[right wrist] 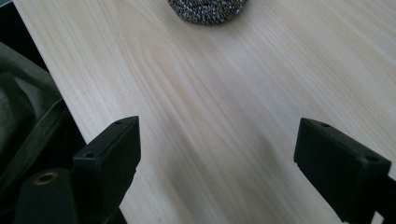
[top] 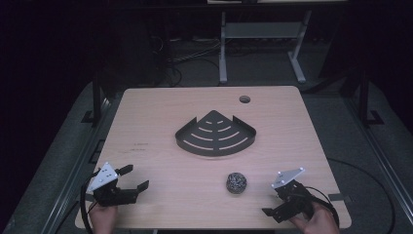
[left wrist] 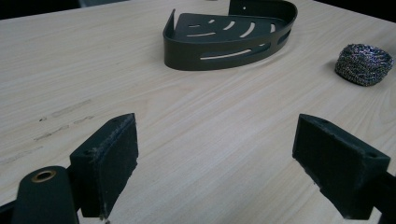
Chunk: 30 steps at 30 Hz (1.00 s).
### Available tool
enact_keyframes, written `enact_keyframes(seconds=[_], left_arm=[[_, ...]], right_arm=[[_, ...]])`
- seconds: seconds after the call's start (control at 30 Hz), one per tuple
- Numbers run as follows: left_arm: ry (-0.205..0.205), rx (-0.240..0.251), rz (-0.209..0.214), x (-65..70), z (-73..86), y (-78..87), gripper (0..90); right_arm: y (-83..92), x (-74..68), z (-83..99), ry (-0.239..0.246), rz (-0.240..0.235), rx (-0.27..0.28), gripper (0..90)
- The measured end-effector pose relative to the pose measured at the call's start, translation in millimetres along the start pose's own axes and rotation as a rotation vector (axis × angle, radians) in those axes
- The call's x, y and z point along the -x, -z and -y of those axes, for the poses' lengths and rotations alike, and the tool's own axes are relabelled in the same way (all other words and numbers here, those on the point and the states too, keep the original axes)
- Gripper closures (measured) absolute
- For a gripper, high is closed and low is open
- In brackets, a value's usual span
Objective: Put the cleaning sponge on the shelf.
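Observation:
A black slotted corner basket (top: 215,134) (left wrist: 224,42) lies in the middle of the light wooden table (top: 156,112). A round steel-wool scrubber (top: 236,182) (left wrist: 364,64) (right wrist: 208,10) sits in front of it, toward the near right. My left gripper (top: 135,178) (left wrist: 215,163) rests at the near left corner, open, with bare wood between its pads. My right gripper (top: 271,203) (right wrist: 217,168) is at the near right edge, just right of the scrubber. It is open too, and nothing is between its jaws.
A round cable hole (top: 244,99) is set near the table's far right edge. The near table edge (right wrist: 56,84) runs past the right gripper's left jaw, with dark fabric (right wrist: 23,121) below it. A white metal frame (top: 223,48) stands on the floor beyond the table.

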<state>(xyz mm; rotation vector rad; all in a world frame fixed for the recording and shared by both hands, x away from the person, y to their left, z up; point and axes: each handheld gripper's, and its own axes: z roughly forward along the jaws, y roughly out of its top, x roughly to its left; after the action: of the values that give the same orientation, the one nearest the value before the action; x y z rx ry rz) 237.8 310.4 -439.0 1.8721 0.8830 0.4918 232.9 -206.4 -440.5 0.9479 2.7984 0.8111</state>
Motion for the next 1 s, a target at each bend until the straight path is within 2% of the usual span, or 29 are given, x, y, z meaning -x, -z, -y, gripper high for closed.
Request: enact_keyframes(seconds=[0.4, 0.83, 1.0], left_arm=[[0.009, 0.012, -0.004, -2.4, 0.7, 4.3, 13.7], [0.01, 0.015, -0.006, -2.0, 0.5, 5.0, 13.7], [0.011, 0.012, -0.008, -3.6, 1.0, 5.8, 13.7]], right_arm=[[-8.2, -2.4, -16.0, 0.033, -0.012, -0.012, 14.3], [-5.8, -3.2, -31.3, 0.053, -0.013, -0.016, 14.5], [-4.7, -3.3, -39.3, 0.075, -0.01, -0.014, 14.6]])
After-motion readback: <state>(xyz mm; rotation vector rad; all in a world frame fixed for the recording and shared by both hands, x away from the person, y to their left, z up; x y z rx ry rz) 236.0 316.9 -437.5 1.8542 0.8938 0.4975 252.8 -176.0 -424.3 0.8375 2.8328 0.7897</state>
